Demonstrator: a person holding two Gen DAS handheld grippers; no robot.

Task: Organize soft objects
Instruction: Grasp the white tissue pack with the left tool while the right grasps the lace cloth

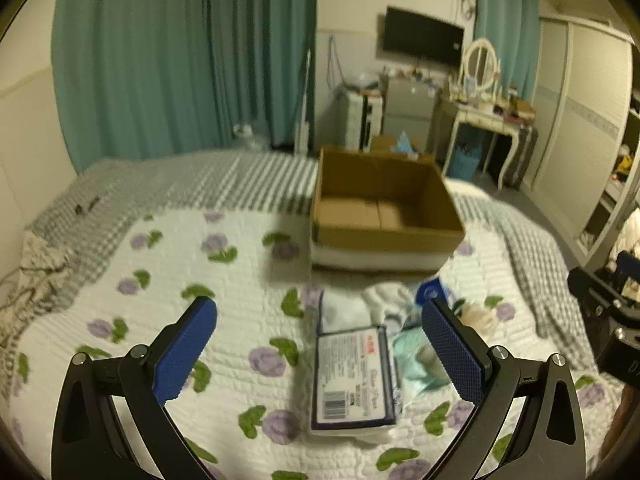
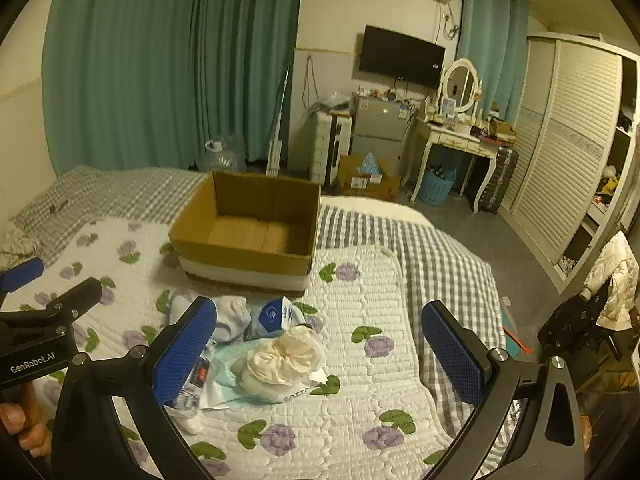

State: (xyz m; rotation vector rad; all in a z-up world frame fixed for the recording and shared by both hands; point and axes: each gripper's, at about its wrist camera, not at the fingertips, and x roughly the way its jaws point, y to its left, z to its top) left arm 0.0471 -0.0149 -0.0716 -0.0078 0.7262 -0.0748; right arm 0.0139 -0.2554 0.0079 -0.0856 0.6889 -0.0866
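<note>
Both tools [image 1: 320,344] [image 2: 320,344] gape empty; only the left view shows the labelled packet [image 1: 352,380].

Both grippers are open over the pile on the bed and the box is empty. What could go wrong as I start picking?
1. The pile is tangled: the labelled packet, white sock, blue pouch and cream bundle overlap, so one grab may drag neighbours.
2. The left gripper and right gripper hover close over the same pile and could collide.
3. The cardboard box sits on a soft quilt, so a nudge may shift or tip it.
</note>
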